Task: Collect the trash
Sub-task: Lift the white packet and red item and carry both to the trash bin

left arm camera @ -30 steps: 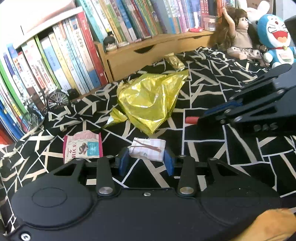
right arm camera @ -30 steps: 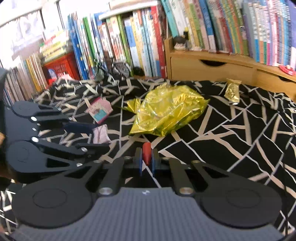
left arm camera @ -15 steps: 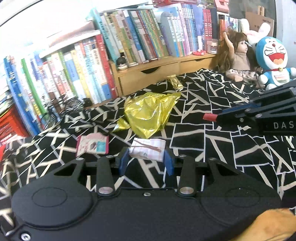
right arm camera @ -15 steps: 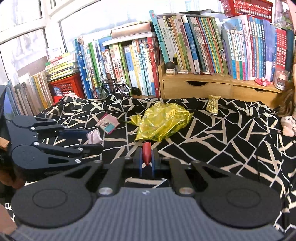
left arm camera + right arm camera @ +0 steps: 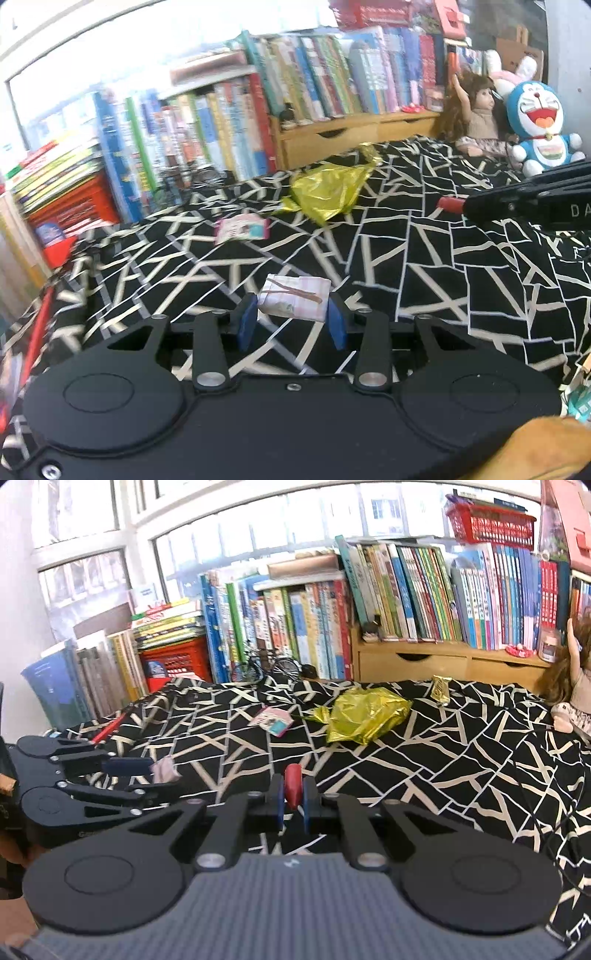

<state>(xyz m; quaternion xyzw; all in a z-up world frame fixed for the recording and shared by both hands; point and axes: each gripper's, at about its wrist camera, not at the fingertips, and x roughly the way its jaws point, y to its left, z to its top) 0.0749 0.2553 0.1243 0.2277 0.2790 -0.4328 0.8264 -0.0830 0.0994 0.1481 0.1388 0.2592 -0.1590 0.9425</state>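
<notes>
Above the black-and-white patterned desk [image 5: 443,266], the left hand-held gripper [image 5: 291,319] pinches a folded pink-and-white wrapper [image 5: 293,301] between its blue pads. Meanwhile the right hand-held gripper [image 5: 293,799] is pressed together on a small red piece [image 5: 293,781]. Farther back lie a crumpled gold foil bag [image 5: 369,714] and a pink packet [image 5: 273,720].

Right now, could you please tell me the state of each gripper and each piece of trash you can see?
left gripper: shut on a folded pinkish wrapper
right gripper: shut on a small red piece
gold foil bag: crumpled, lying on the cloth
pink snack packet: lying flat
small gold wrapper: lying near the wooden drawers
</notes>
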